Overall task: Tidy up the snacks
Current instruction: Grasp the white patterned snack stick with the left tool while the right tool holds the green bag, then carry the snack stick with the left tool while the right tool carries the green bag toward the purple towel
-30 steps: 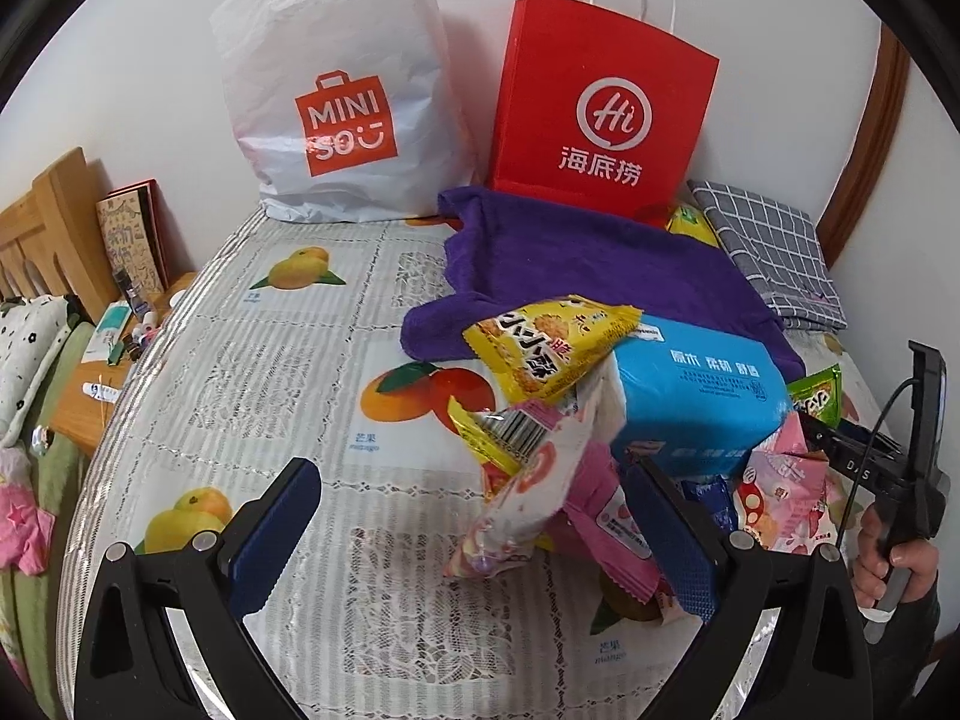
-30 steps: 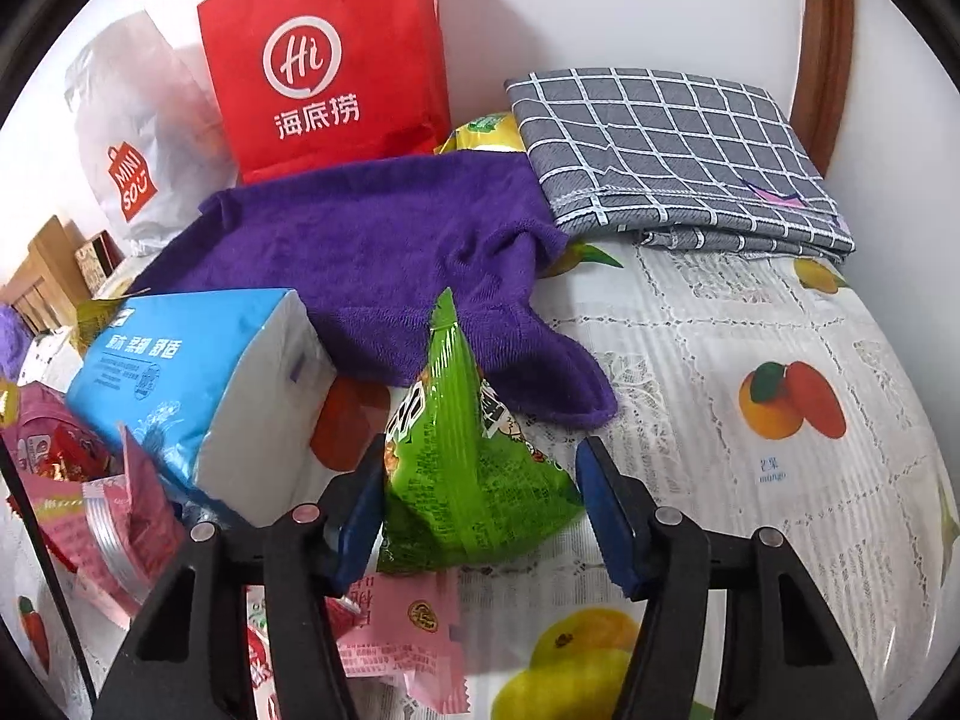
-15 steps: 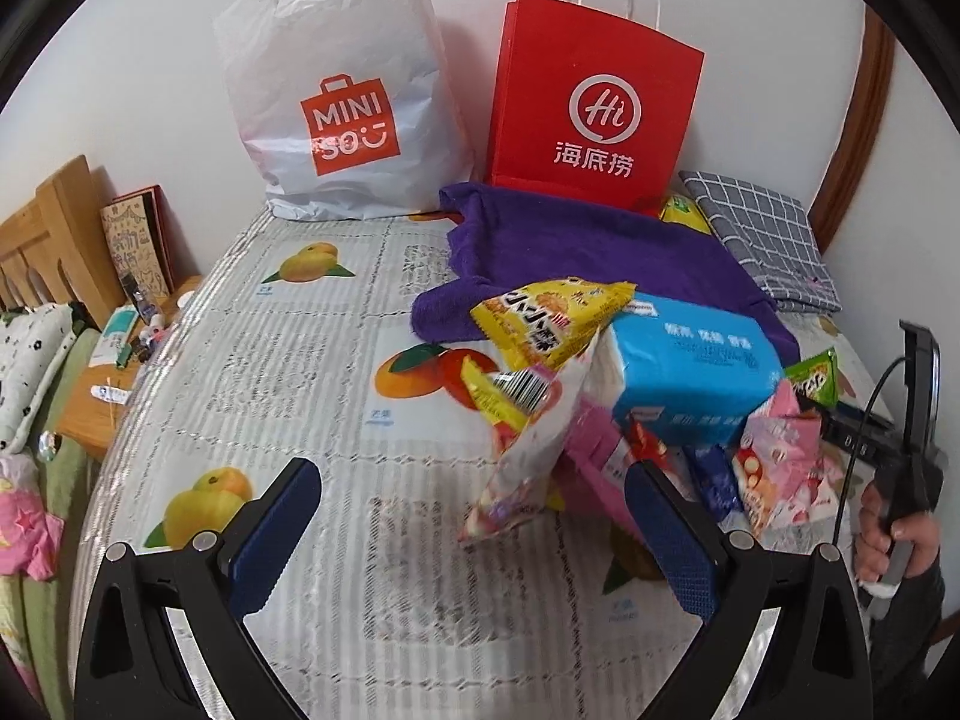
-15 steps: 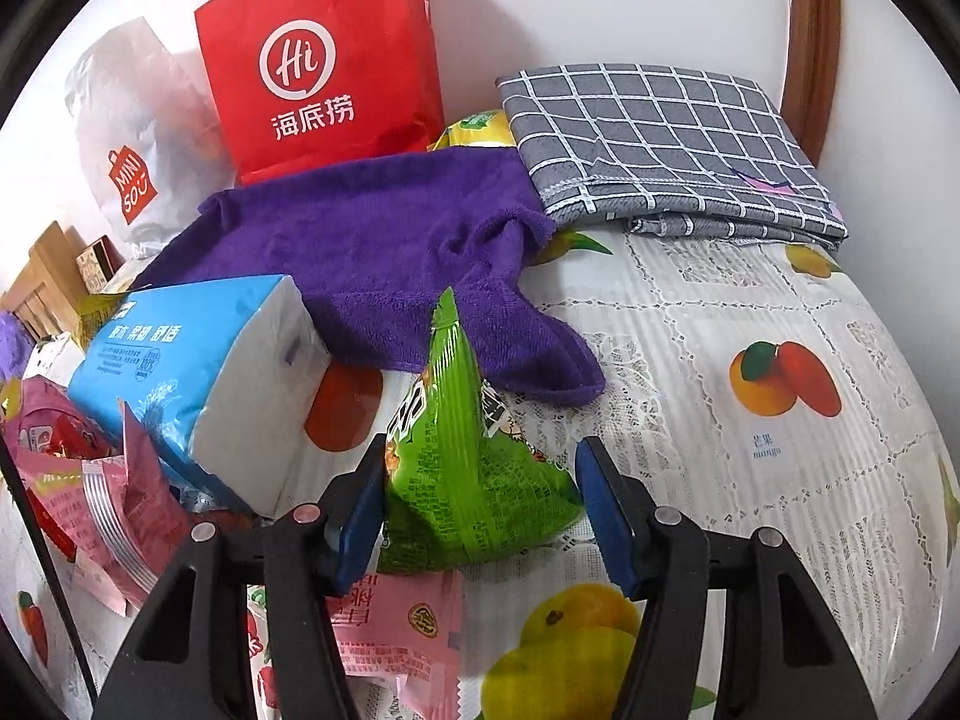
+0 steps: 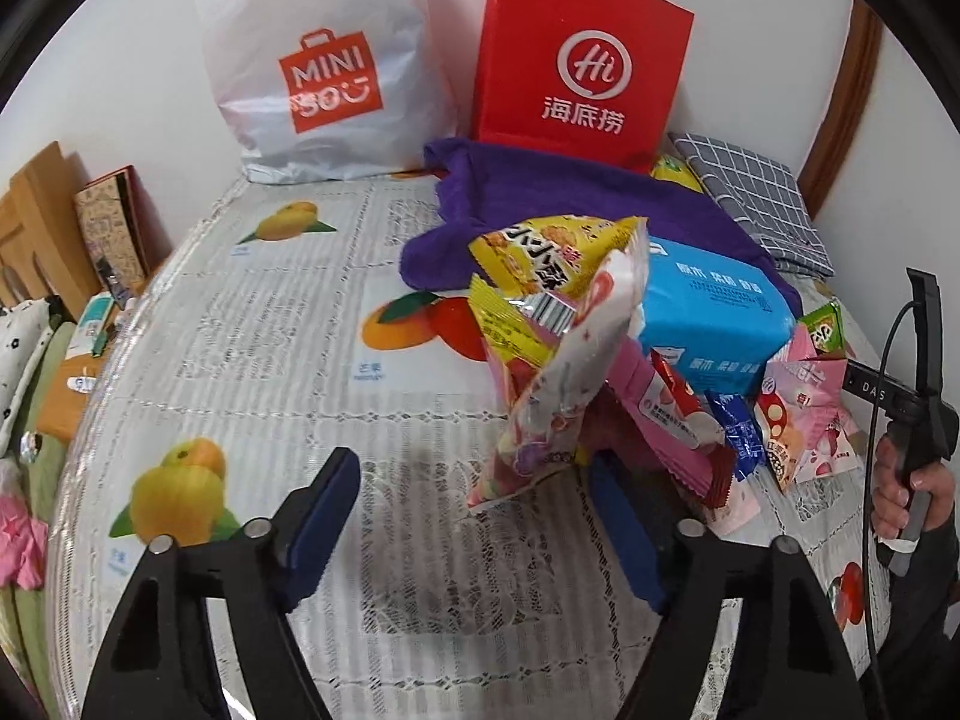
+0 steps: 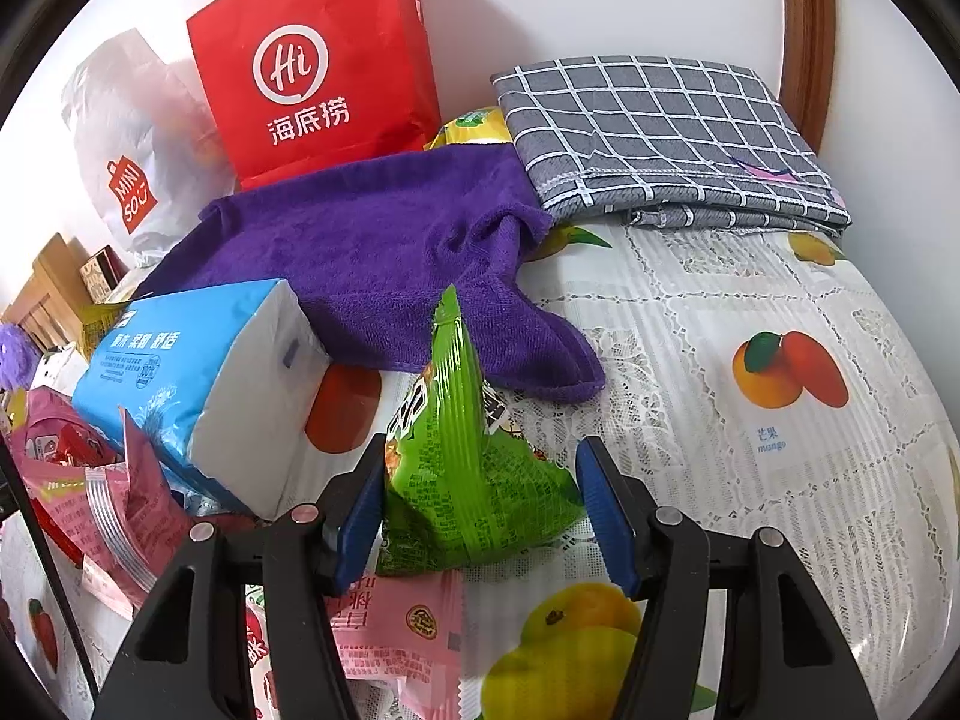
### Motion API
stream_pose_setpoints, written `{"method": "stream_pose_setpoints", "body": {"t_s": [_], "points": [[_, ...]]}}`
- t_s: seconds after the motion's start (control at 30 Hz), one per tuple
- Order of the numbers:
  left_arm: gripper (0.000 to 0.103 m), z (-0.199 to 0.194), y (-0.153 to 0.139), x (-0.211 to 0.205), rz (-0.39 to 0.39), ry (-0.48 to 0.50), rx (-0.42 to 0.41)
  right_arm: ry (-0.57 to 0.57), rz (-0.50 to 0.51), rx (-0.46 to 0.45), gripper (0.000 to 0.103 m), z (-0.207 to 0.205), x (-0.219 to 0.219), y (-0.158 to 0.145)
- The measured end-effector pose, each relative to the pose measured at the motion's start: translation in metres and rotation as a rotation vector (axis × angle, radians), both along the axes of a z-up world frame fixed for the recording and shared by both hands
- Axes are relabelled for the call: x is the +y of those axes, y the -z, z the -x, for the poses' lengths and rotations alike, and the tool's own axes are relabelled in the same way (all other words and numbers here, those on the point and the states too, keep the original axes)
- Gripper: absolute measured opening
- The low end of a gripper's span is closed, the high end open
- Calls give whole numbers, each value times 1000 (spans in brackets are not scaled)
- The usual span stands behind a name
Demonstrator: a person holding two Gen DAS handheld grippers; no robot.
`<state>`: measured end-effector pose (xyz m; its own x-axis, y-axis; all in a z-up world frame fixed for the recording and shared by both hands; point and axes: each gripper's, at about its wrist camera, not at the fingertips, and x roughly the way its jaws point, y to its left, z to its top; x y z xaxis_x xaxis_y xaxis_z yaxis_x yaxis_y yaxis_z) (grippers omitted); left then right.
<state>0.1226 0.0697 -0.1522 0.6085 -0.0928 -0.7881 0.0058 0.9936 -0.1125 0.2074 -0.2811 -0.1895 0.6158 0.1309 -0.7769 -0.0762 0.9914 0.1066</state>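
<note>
Care matters as we close our right tool [image 6: 480, 510] on the green snack packet [image 6: 474, 456]: squeeze low on the puffed body so the slick film cannot slip. Its jaws stand partly open around the packet, left pad touching, right pad just apart. Our left tool [image 5: 474, 531] gapes wide and holds nothing, near the snack pile [image 5: 600, 360] on the desk [image 5: 240, 348]

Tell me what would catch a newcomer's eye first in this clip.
Probably the red paper bag and the white Miniso bag standing against the back wall. Next, the heap of bright snack packets beside the blue tissue pack, and the green snack packet between the right gripper fingers.
</note>
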Motion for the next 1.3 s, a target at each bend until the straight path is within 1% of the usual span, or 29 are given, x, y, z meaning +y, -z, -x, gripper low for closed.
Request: {"method": "stream_pose_setpoints", "body": {"t_s": [0.07, 0.13, 0.2, 0.33, 0.4, 0.43, 0.5, 0.63, 0.7, 0.77, 0.9, 1.07, 1.2, 1.3], "points": [[73, -2, 2, -2, 4, 14, -4, 1, 0, 2, 61, 0, 0, 0], [69, -3, 4, -5, 0, 32, -6, 1, 4, 4, 61, -1, 0, 1], [62, -5, 6, -8, -7, 49, -5, 0, 7, 8, 61, -1, 1, 2], [55, -9, 8, -12, -4, 70, -13, 0, 3, 9, 61, -2, 0, 2], [43, -10, 8, -13, 4, 81, -15, 4, -9, 10, 60, -2, -2, 2], [39, -11, 8, -13, 13, 84, -12, 7, -15, 9, 60, -2, -3, 2], [27, -11, 8, -12, 32, 91, -7, 16, -24, 6, 60, -2, -6, 1], [26, -8, 4, -9, 48, 109, -14, 29, -23, 9, 60, 1, -9, -2], [26, -5, 2, -7, 52, 108, -16, 39, -44, 8, 60, 5, -12, -8], [26, 0, -3, -3, 54, 99, -21, 43, -52, -1, 60, 11, -12, -15], [26, 11, -14, 3, 67, 76, -35, 55, -29, -22, 60, 28, -9, -34], [26, 24, -33, 4, 75, 81, -72, 65, -17, -38, 60, 51, -2, -57], [26, 31, -50, 2, 107, 90, -97, 78, 1, -31, 60, 70, 5, -73], [26, 32, -63, -5, 122, 112, -115, 71, -17, -32, 60, 84, 11, -82]]}}
